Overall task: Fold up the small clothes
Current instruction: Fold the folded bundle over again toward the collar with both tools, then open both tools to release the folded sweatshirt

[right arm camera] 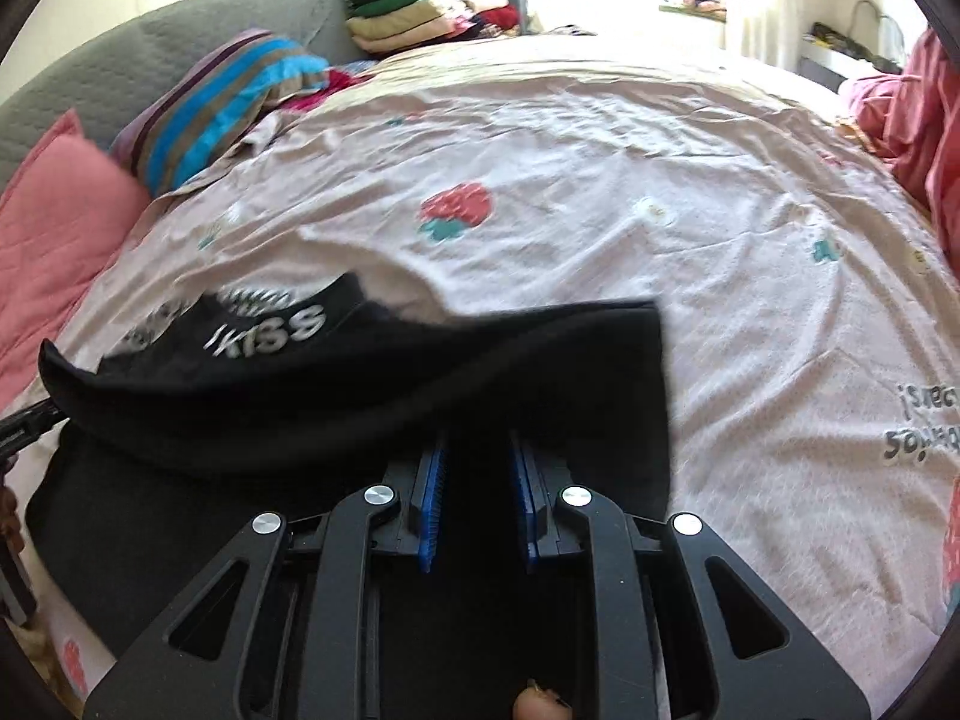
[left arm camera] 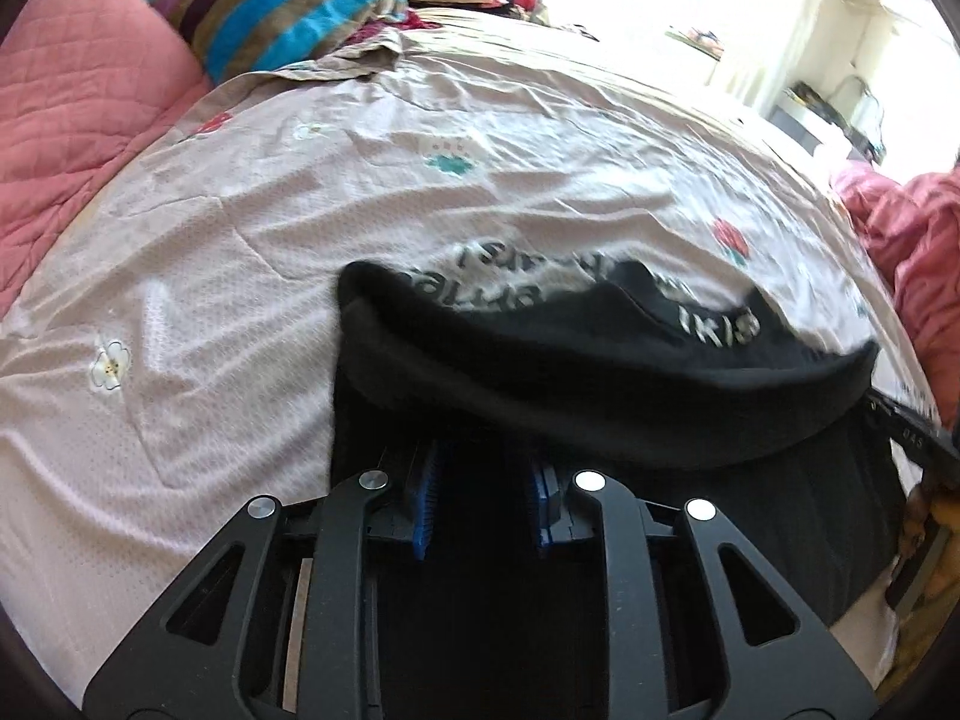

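I am steering two claws over a bed; a black garment [left arm camera: 600, 384] with white lettering hangs between them, its far part draped on the bedsheet [left arm camera: 240, 276]. The left claw [left arm camera: 483, 498] pinches one near edge and the right claw [right arm camera: 477, 492] the other, blue pads narrowed around dark cloth. I judge the garment light, soft and floppy, sagging wherever unsupported, so corners and hems are the best holds. The sheet is pale, wrinkled and printed with strawberries and flowers. Pink pillows [left arm camera: 78, 90] and a striped cushion [right arm camera: 222, 102] lie on the left, folded clothes [right arm camera: 408, 18] stacked beyond, bright window behind
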A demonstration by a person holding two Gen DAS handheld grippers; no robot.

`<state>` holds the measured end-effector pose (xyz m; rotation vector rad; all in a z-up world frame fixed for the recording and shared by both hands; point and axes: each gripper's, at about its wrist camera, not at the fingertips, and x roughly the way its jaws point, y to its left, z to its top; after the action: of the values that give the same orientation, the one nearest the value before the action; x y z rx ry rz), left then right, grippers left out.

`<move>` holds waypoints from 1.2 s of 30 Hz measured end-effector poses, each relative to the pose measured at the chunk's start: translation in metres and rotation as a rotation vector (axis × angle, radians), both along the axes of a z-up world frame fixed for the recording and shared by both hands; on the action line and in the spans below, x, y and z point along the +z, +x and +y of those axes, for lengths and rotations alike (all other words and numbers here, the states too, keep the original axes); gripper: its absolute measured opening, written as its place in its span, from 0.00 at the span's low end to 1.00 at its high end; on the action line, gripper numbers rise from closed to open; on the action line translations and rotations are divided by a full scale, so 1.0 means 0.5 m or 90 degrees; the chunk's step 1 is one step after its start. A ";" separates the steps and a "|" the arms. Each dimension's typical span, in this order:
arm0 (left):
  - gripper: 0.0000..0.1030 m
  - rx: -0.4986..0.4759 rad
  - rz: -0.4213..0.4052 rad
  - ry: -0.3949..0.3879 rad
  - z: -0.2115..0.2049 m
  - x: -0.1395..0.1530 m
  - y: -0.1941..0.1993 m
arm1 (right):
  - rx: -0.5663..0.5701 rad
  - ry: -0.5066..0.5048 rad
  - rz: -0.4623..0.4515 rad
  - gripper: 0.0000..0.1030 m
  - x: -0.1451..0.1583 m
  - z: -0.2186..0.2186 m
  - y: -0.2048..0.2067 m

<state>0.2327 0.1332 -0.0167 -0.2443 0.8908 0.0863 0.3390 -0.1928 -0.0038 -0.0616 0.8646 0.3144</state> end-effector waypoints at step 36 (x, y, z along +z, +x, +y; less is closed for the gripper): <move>0.11 0.066 0.005 0.005 0.067 -0.041 0.005 | -0.081 -0.005 -0.002 0.09 -0.021 -0.087 0.032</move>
<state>0.2354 0.1666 -0.0370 -0.2827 0.8851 0.1872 0.3551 -0.2362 -0.0145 -0.0147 0.8619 0.1916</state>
